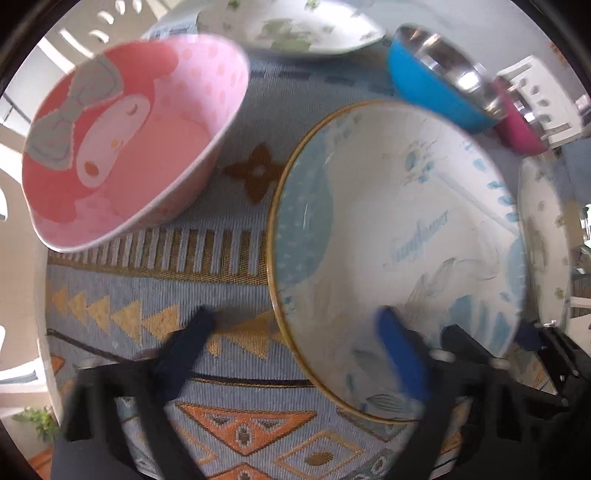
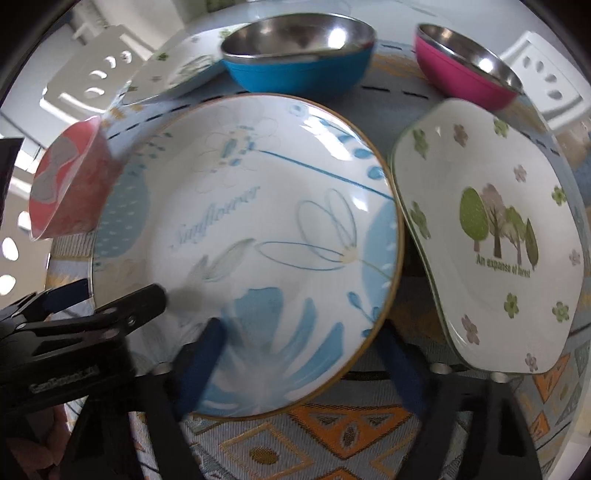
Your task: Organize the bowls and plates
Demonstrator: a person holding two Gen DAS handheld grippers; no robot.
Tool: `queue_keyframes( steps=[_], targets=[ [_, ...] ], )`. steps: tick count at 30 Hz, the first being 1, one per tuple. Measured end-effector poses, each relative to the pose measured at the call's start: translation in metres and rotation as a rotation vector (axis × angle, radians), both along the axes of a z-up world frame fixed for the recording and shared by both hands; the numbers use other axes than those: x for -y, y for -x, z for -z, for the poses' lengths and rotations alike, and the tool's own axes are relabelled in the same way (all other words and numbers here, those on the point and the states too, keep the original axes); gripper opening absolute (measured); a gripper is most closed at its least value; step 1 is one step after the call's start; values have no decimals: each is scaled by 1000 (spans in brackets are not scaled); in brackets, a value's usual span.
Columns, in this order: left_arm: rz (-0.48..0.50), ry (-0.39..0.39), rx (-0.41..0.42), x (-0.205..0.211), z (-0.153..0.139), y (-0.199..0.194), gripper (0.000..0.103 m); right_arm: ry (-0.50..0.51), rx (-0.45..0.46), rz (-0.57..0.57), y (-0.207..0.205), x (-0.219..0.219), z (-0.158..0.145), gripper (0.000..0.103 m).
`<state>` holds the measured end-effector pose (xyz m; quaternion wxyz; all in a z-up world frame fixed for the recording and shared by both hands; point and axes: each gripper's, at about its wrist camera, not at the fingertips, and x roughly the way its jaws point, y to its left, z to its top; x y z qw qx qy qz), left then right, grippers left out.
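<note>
1. The round sunflower plate is lying near the front of the desk, on its patterned cloth, and both grippers are straddling its rim.
2. The left gripper is standing with one finger on the cloth outside the plate's left edge and the other over the plate's inside; the jaws are partly open and the pads are not yet looking pressed on the rim.
3. The right gripper is bracketing the plate's near right edge in the same way, one finger over the plate and one outside it, also partly open and not clamping, as far as the blur is letting me judge.
4. Nothing is looking sorted yet: the pink cartoon bowl is sitting alone to the left, and the blue steel bowl and the magenta steel bowl are standing apart at the back.
5. The square forest plate is resting just right of the sunflower plate, seemingly with another like it beneath, and a further floral plate is sitting at the back left.
6. Judging by this, the task is only beginning: the plates are still needing to be stacked together and the three bowls nested or grouped.
</note>
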<state>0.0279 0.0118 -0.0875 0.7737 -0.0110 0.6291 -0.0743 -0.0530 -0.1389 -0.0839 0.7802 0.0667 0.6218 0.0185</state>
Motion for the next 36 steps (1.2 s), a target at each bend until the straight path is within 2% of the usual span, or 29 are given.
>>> queue_keyframes(
  steps=[1,2,6,15,23,27,30,33,36],
  targets=[
    [12,25,10,0,-3,1,48,-2,-6,4,-1,0,0,63],
    [22,35,12,6,-4,3,41,-8,-8,9,-1,2,0,62],
    [43,-5,52,16,-7,6,42,-30,-9,15,0,9,-1,53],
    [80,48,31,12,-5,19,40,-97,-18,39,10,16,-5,36],
    [133,90,14,16,-4,48,40,-139,-20,14,28,9,-11,33],
    [120,116,10,10,-4,62,40,-131,-23,22,32,3,-13,32],
    [86,99,23,1,-2,58,40,-118,-28,37,28,7,-11,32],
    [120,59,17,4,-3,47,40,-108,-43,49,19,12,-6,34],
    [131,68,-13,2,-2,50,40,-120,-68,33,16,13,-6,34]
  ],
)
